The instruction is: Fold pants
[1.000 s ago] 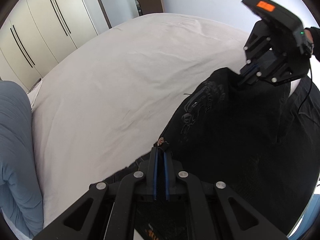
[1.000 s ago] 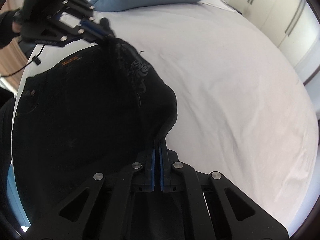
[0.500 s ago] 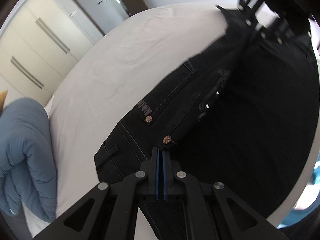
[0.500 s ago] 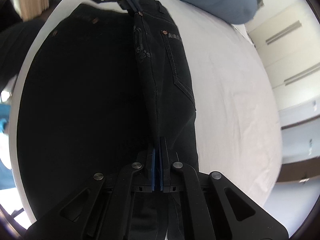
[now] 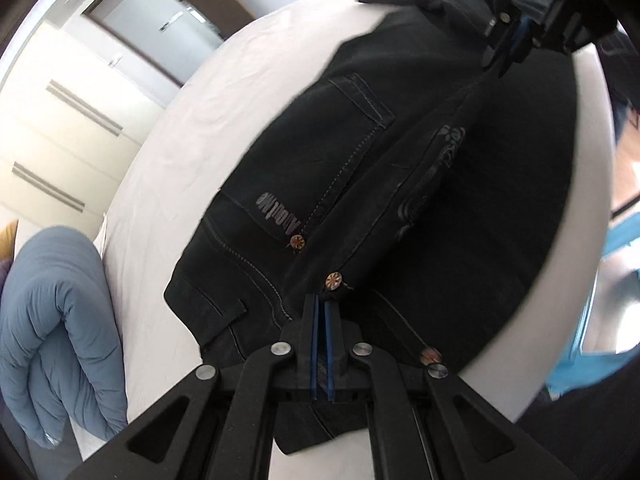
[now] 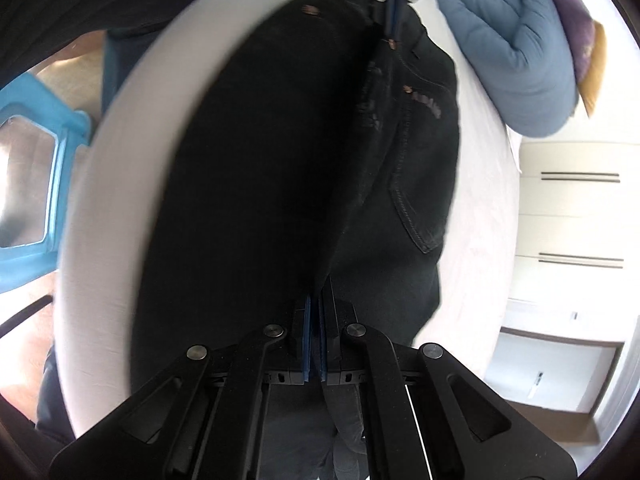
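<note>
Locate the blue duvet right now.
The folded blue duvet sits at the lower left of the left wrist view, on the white bed beside the waistband end of the black jeans; in the right wrist view it lies top right.

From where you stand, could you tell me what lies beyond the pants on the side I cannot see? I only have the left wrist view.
Observer: The right wrist view shows a light blue plastic stool standing on the floor past the near edge of the bed.
Operator: Thank you. Is the right gripper closed on the fabric?
Observer: Yes, the right gripper is shut on the pants, with a fold rising from between its fingers.
Operator: And anything else near the blue duvet?
Observer: A purple and mustard cushion sits behind the blue duvet.
</note>
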Demonstrator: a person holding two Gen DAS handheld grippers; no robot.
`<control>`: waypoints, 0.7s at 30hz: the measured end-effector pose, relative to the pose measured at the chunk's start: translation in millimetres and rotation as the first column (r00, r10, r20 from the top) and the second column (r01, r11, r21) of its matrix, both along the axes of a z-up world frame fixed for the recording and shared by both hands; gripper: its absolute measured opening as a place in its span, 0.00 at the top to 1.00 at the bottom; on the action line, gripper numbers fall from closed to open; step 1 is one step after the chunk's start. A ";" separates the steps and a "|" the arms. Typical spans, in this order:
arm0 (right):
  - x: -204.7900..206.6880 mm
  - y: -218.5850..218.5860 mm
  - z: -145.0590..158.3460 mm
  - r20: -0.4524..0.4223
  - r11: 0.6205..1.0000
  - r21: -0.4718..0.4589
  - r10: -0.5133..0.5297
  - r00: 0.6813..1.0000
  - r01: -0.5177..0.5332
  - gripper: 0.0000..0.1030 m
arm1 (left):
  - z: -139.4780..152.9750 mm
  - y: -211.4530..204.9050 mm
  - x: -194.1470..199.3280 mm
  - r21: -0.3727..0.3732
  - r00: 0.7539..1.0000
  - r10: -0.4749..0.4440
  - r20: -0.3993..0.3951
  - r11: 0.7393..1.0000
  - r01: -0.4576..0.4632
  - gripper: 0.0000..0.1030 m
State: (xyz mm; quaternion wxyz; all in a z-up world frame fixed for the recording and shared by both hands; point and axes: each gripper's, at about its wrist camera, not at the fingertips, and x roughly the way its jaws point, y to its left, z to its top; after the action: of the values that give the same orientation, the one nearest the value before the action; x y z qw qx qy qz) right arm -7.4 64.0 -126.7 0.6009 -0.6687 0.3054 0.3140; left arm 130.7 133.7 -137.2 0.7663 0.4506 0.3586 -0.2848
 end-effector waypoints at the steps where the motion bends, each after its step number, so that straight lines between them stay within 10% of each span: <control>1: -4.1 2.0 -3.1 -0.003 1.000 -0.001 -0.002 1.000 0.002 0.98 | -3.0 0.5 -0.4 0.009 1.000 -0.010 -0.002 1.000 0.010 0.98; 21: -14.1 -3.6 6.1 -0.011 0.999 0.021 -0.033 0.999 0.033 0.98 | -19.3 -2.6 35.0 0.043 0.997 -0.073 -0.036 0.996 0.074 0.98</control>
State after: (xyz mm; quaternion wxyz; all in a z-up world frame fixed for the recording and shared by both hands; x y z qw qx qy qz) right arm -21.5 60.3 -120.6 0.6115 -0.6555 0.3161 0.3106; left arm 165.7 131.1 -156.5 0.7390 0.4752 0.3610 -0.3127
